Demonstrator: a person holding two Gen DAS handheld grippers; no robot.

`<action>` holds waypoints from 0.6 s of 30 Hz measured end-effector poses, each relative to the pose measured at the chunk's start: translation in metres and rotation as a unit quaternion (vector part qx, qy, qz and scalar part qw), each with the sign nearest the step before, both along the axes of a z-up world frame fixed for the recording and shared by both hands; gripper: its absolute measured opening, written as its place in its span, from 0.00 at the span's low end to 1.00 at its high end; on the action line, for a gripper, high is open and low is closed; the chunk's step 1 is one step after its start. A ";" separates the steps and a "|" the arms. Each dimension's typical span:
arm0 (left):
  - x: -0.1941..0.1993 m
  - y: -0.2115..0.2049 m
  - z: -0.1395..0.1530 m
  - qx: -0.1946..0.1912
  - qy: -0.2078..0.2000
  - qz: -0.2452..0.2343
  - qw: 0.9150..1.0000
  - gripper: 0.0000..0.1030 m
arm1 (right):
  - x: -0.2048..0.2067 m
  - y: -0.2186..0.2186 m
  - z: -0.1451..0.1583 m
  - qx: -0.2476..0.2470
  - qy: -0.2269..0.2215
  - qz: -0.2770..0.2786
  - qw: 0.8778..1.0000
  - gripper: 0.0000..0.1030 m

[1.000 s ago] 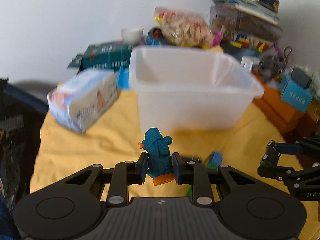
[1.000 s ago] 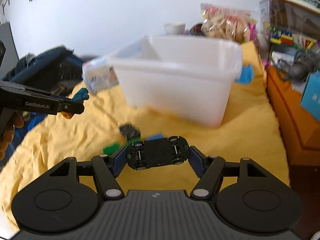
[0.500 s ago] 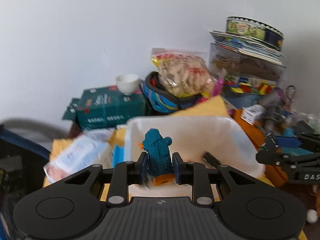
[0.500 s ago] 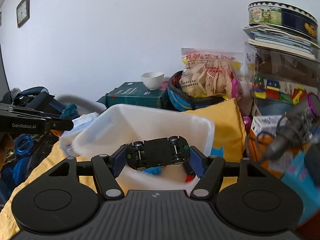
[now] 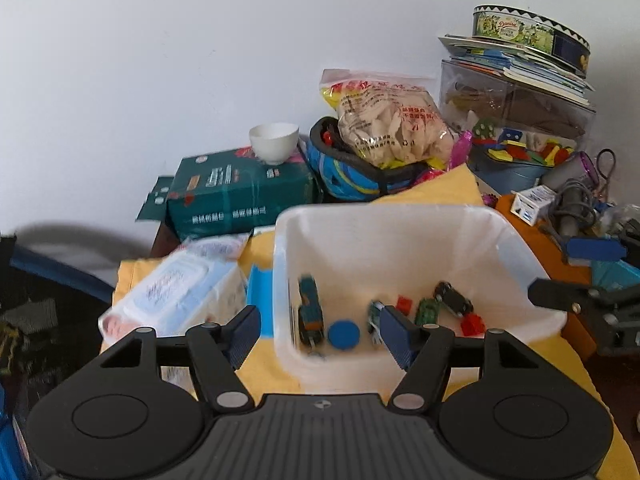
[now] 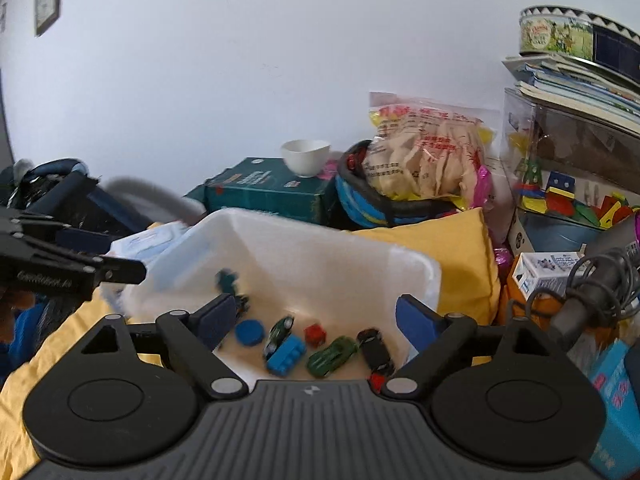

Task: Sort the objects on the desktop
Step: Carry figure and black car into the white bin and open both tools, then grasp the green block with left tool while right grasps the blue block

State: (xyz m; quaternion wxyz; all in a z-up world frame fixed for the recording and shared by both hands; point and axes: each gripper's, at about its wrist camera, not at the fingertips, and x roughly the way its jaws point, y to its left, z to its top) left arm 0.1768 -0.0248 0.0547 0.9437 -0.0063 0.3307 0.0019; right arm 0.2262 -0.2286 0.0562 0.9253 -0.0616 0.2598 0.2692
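left wrist view: left gripper (image 5: 318, 332) hangs over the near rim of the white bin (image 5: 520, 240), fingers spread wide with nothing between them.
toys in the bin: teal figure (image 5: 310, 316) lies blurry along the left wall, blue disc (image 5: 343, 335) just beside it, black car (image 5: 453, 299) nearer the right wall.
room around it: wipes pack (image 5: 180, 292) sits close against the bin's left side, yellow cloth (image 5: 264, 368) covers the surface.
right wrist view: right gripper (image 6: 316, 316) is also over the bin (image 6: 416, 264), fingers wide apart and holding nothing.
bin floor from here: blue brick (image 6: 285, 354), green car (image 6: 332, 356) and a red block (image 6: 315, 334) lie loose in the middle.
far edge: green box (image 6: 264, 192) and snack bag (image 6: 424, 156) crowd right behind the back rim.
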 end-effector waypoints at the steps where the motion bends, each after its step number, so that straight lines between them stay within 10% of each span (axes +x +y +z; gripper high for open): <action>1: -0.005 0.001 -0.003 -0.006 0.003 0.000 1.000 0.67 | -0.008 0.001 -0.003 0.000 0.001 0.009 1.000 0.87; 16: -0.082 -0.057 -0.116 0.029 0.096 -0.101 0.990 0.65 | -0.083 -0.019 -0.084 -0.051 0.099 0.011 0.994 0.87; 18: -0.079 -0.056 -0.124 0.029 0.102 -0.100 0.989 0.45 | -0.085 -0.021 -0.086 -0.051 0.104 0.008 0.993 0.87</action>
